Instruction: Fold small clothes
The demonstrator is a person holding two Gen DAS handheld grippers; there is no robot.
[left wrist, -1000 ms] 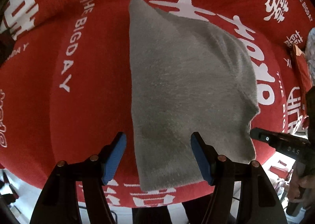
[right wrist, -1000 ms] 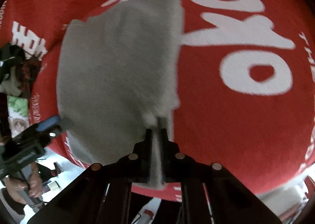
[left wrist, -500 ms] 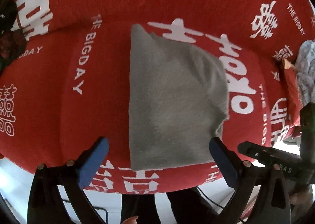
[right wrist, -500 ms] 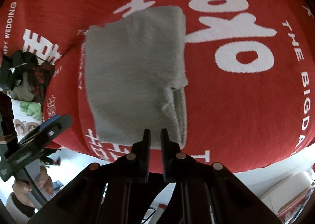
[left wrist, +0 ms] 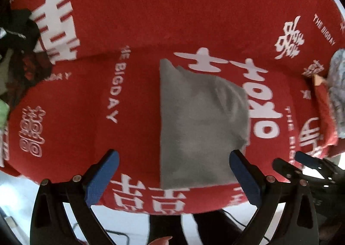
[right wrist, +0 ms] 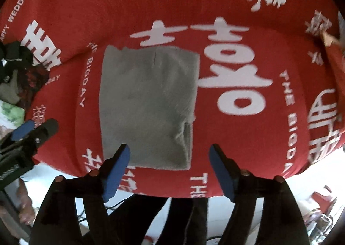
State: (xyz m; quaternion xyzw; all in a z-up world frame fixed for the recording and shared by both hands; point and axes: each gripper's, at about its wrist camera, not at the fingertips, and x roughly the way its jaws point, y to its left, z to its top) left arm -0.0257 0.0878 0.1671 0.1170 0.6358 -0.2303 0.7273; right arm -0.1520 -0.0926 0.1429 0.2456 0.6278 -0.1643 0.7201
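Observation:
A grey fleece garment [left wrist: 200, 124] lies folded into a rough rectangle on the red seat cushion [left wrist: 86, 128], near its front edge. It also shows in the right wrist view [right wrist: 148, 107], with a loose flap at its right front corner. My left gripper [left wrist: 174, 177] is open and empty, held back above the cushion's front edge. My right gripper [right wrist: 169, 169] is open and empty, hovering just in front of the garment. Each gripper shows at the edge of the other's view.
The red cover with white lettering runs up the backrest [left wrist: 172, 7]. A dark pile of clothes [left wrist: 15, 51] lies at the left end of the seat. A pale patterned cloth [left wrist: 336, 94] lies at the right end. Light floor [right wrist: 269, 201] shows below the front edge.
My right gripper let go of the garment's corner, opened wide and pulled back. My left gripper opened wider and drew back too. The garment now lies flat on the cushion.

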